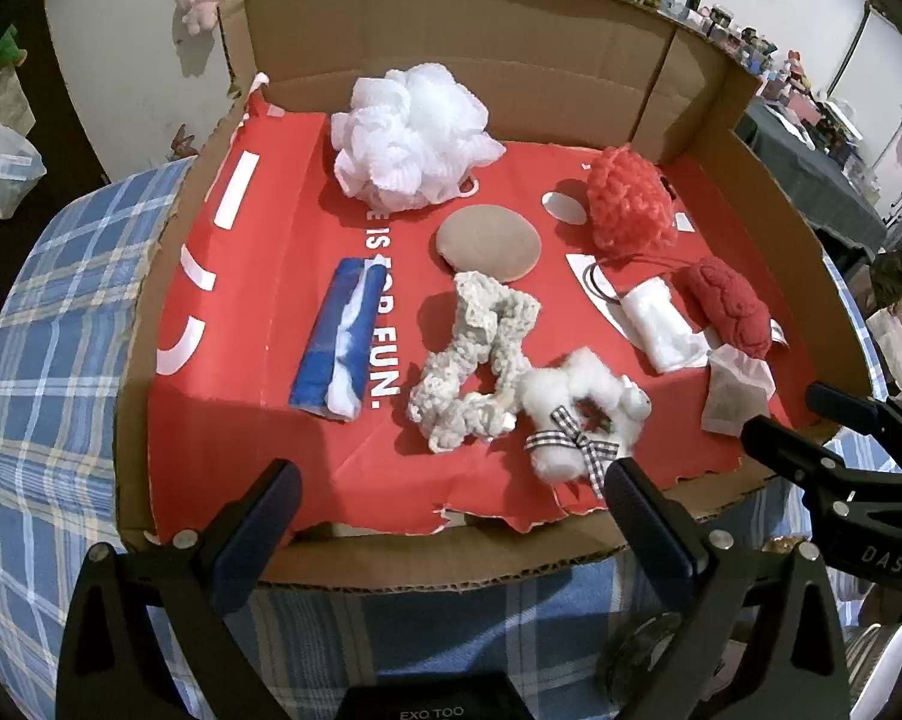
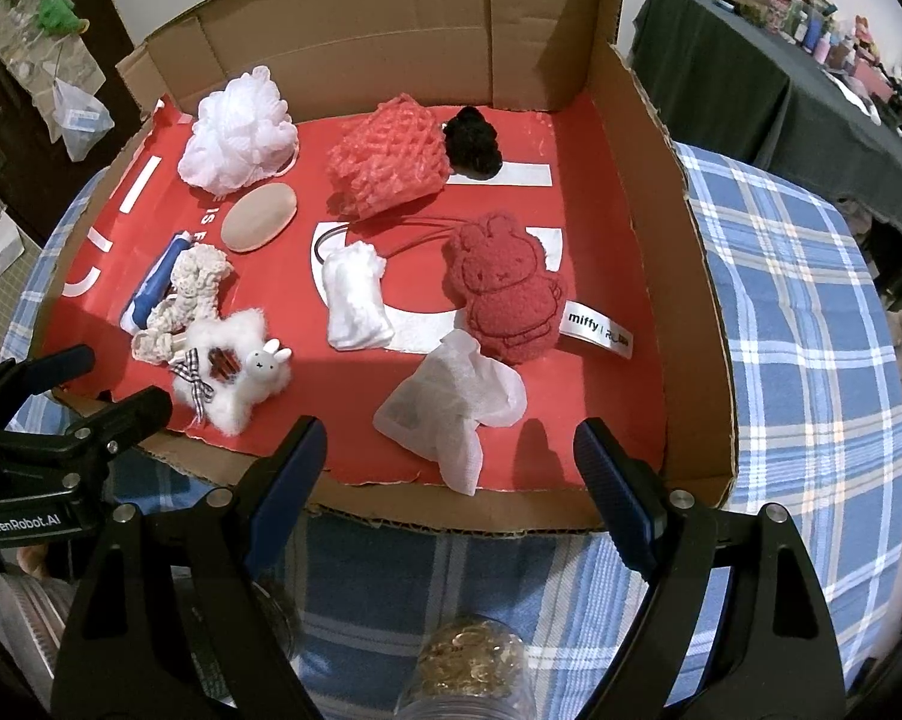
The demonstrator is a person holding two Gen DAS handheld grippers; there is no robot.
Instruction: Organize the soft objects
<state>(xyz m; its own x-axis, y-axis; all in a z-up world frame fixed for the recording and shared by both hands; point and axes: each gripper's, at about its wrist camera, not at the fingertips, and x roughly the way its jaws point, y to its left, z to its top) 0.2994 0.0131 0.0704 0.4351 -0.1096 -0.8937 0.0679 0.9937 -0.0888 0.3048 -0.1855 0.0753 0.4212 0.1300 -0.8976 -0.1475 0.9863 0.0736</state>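
Both grippers hang at the near edge of the cardboard tray [image 2: 700,324] with nothing between their fingers; the left gripper [image 1: 451,510] stands spread wide, and the right gripper [image 2: 448,468] is likewise released and empty.

The likeliest trouble, as I judge it, lies with the thin white mesh pouch [image 2: 451,408] just inside the tray's near edge; it is limp and crumpled, so the pads may pinch only a fold and let it slip, or drag the loose red liner [image 2: 391,468] with it.

Left of the pouch, the fluffy white scrunchie [image 2: 229,372] touches the cream crocheted scrunchie [image 2: 181,294]; lifting one may snag the other.

The red bunny plush [image 2: 502,294] lies flat right of centre; its long axis runs from the tray's far wall toward the near edge, ears pointing to the far wall.
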